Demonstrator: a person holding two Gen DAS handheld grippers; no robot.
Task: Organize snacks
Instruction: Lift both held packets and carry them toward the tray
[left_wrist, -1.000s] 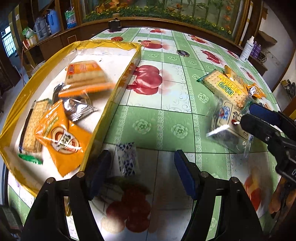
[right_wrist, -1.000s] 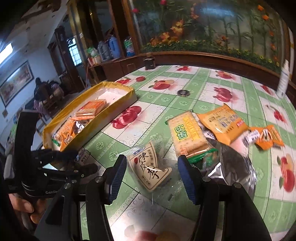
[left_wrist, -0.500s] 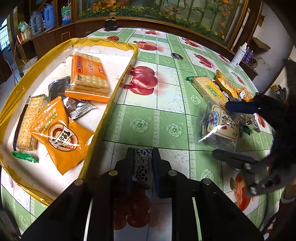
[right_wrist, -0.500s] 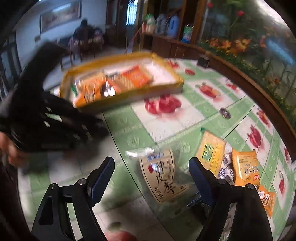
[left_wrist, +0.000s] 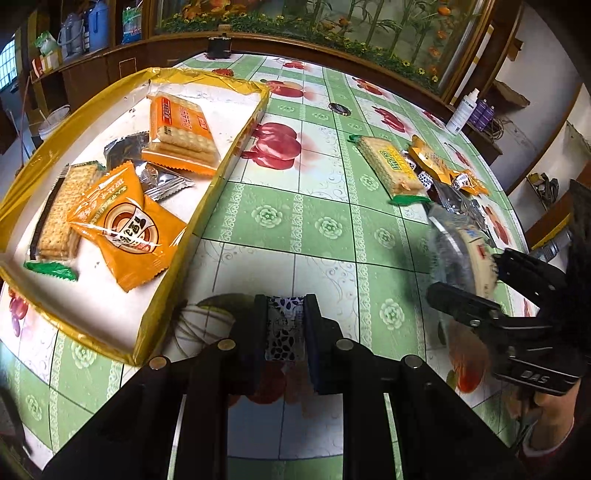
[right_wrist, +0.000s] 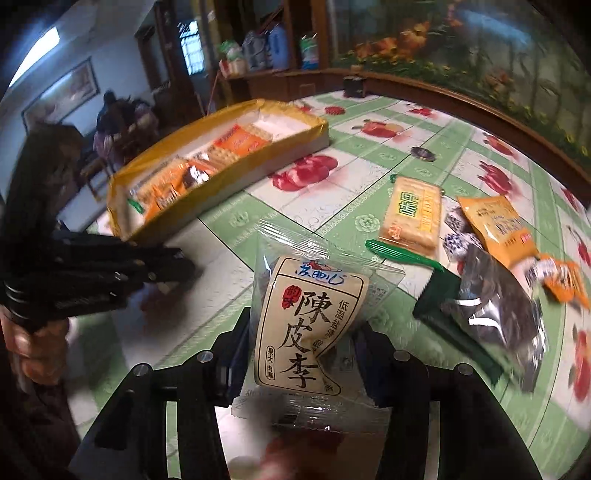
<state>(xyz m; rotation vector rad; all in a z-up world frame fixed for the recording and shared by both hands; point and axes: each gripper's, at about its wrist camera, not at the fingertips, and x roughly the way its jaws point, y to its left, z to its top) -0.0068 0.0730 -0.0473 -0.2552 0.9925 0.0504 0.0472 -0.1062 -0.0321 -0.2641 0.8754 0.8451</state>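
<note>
Left wrist view — my left gripper (left_wrist: 285, 328) is pressed together on a small blue-and-white patterned candy (left_wrist: 283, 326), pinched upright between the two pads, above the green flowered tablecloth (left_wrist: 325, 229) just beside the near corner of the yellow tray (left_wrist: 207, 192).

Tray contents, seen from that view:
- orange cracker pack (left_wrist: 181, 136), toward the far end
- orange round-logo packet (left_wrist: 127, 225), near end
- green-ended cracker sleeve (left_wrist: 55, 218), along the left wall, partly under the orange packet
- silver foil wrappers (left_wrist: 159, 177), between the two orange packs

Right wrist view — my right gripper (right_wrist: 303, 354) has its jaws closing, with a clear plum packet (right_wrist: 310, 321) bearing a cream label standing between them; the pads meet the wrapper's edges on both sides.

Loose snacks on the cloth to the right of it, well apart from the tray:
- green-label cracker pack (right_wrist: 412, 218)
- orange snack bag (right_wrist: 498, 229)
- small patterned candies (right_wrist: 458, 243), between those two
- dark foil pouch (right_wrist: 495, 306), nearest my right gripper
- dark green pack (right_wrist: 447, 317), lying partly under the pouch
</note>
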